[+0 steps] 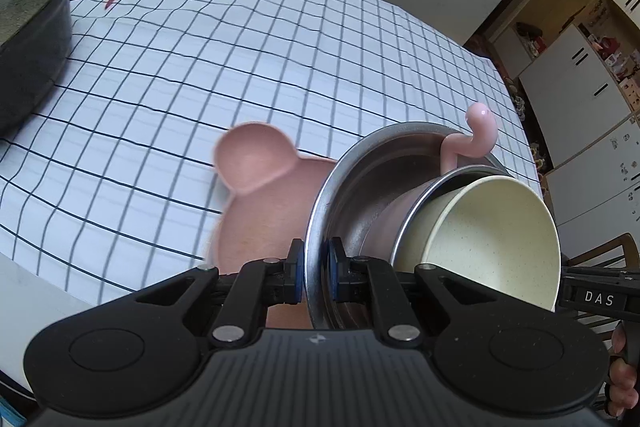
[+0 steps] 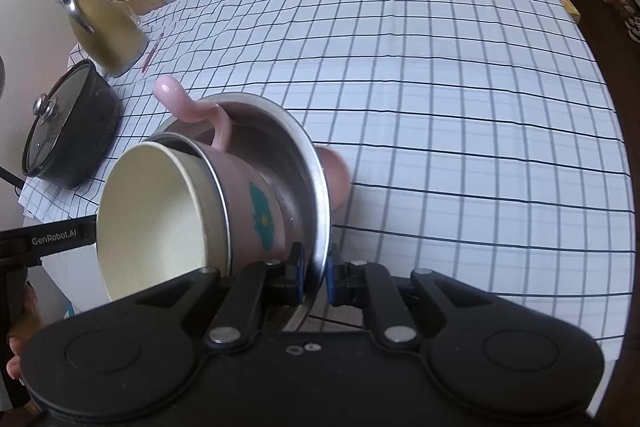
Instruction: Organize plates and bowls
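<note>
Here my left claw [image 1: 314, 273] and right claw [image 2: 315, 277] each pinch opposite rims of the steel bowl [image 1: 352, 187], which nests a pink cup [image 2: 256, 211] and cream bowl [image 1: 496, 231], above the checked tabletop [image 2: 460, 99].

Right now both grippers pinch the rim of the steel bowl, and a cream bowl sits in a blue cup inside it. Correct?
One thing is wrong: the cup is pink, as the right wrist view shows. Both grippers, left gripper and right gripper, do pinch the steel bowl, and the cream bowl sits inside.
</note>
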Demonstrator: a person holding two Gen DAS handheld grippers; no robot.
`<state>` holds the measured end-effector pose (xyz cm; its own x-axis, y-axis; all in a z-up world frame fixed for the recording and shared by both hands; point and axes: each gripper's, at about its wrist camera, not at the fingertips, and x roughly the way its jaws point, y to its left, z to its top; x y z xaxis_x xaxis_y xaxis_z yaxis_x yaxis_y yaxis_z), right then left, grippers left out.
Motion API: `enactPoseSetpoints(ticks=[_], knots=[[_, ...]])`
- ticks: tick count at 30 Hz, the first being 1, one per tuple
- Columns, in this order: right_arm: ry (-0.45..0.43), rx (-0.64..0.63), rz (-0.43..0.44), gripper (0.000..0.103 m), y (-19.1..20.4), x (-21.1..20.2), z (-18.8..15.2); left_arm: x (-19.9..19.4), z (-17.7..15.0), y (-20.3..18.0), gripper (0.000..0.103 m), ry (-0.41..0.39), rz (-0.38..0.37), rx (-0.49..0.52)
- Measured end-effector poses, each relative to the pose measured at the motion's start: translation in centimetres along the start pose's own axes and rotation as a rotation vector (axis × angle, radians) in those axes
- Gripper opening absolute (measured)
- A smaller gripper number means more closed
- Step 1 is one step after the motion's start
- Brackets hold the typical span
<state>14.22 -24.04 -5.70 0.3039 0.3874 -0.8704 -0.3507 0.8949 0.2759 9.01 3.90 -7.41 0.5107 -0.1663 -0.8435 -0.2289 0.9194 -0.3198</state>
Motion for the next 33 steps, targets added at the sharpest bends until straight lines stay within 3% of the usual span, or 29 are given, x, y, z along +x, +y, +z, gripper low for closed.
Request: enactPoseSetpoints(ticks=[11, 33], knots=[[0.024, 0.016, -0.009, 0.012, 2.4, 3.0, 0.3, 1.3, 0.7, 3.4, 0.011, 0.031, 0.007, -0.003], [0.044, 0.025, -0.035, 0.012, 3.1, 5.5, 0.3, 3.5, 0.8, 4.6, 0.011, 0.042, 0.018, 0.029]])
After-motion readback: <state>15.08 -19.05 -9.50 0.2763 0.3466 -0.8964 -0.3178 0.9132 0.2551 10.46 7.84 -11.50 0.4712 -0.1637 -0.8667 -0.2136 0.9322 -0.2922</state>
